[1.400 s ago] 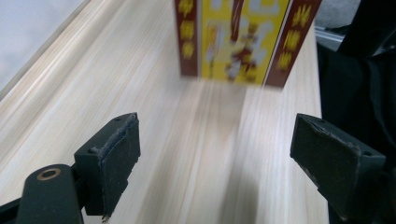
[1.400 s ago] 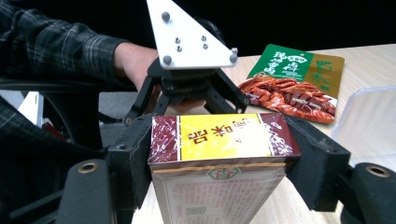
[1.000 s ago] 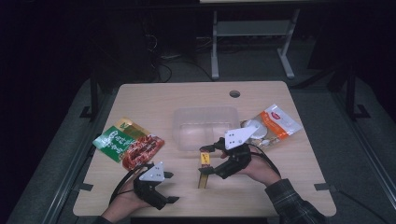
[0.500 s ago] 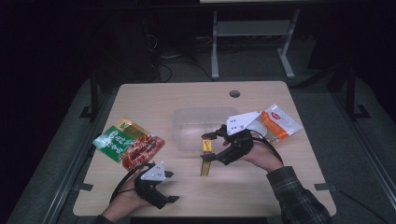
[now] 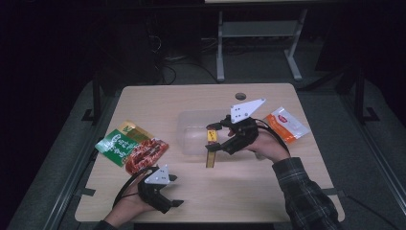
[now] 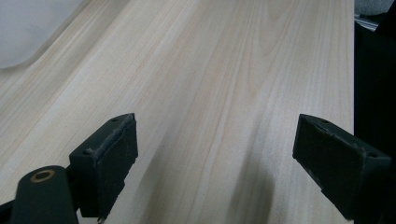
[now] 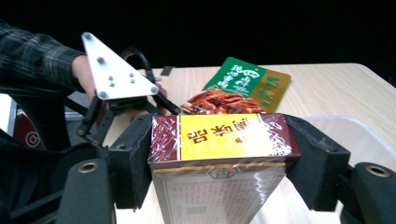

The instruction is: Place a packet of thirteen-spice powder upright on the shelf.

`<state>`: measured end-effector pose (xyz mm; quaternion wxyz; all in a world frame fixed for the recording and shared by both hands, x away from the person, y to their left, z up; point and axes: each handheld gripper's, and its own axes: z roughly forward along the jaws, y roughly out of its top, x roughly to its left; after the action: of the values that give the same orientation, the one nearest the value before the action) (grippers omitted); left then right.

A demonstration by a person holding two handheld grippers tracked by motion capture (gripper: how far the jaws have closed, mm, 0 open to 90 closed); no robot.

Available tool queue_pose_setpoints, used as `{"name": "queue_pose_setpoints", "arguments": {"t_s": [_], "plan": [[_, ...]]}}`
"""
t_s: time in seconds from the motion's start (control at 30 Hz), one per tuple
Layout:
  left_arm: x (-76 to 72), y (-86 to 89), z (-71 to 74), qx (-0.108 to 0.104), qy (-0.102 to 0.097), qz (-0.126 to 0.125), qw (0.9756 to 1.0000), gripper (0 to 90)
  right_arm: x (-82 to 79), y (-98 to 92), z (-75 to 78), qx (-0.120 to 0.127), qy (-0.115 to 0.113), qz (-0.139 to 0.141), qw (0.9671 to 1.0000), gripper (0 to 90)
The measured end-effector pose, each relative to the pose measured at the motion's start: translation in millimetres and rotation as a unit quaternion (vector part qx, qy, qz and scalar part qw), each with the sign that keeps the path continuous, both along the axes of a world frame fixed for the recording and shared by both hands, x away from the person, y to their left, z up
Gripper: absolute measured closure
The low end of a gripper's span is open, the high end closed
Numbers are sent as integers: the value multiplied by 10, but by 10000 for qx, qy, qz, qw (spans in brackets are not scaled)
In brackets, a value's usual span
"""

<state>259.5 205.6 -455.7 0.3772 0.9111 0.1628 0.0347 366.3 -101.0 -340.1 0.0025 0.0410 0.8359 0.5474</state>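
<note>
A long box (image 5: 210, 155) with a yellow and maroon label hangs upright from my right gripper (image 5: 212, 137), which is shut on its top end. It is lifted off the table, right at the near edge of a clear plastic container (image 5: 191, 120). In the right gripper view the box (image 7: 219, 140) is pressed between both pads. My left gripper (image 5: 171, 197) rests open near the table's front left edge. The left gripper view has its jaws wide apart (image 6: 215, 158) over bare wood, with nothing between them.
A green snack packet (image 5: 115, 145) and a red one (image 5: 146, 153) lie at the table's left, just beyond the left gripper. An orange and white packet (image 5: 287, 124) lies at the right, behind the right hand. The table (image 5: 249, 191) has a cable hole (image 5: 240, 96) at the back.
My right gripper has lifted the box off the table and carried it away from the person, toward the clear container. The left gripper has stayed where it was.
</note>
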Motion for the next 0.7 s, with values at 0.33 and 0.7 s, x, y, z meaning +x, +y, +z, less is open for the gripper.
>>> {"name": "queue_pose_setpoints", "arguments": {"t_s": [0.33, 0.7], "plan": [[4, 1, -3, -54, 38, 7, 10000, 135, 290, -64, 170, -118, -121, -133, 9998, 308], [13, -7, -13, -1, 73, -50, 10000, 135, 653, -110, 142, -158, -163, -222, 9995, 309]]}}
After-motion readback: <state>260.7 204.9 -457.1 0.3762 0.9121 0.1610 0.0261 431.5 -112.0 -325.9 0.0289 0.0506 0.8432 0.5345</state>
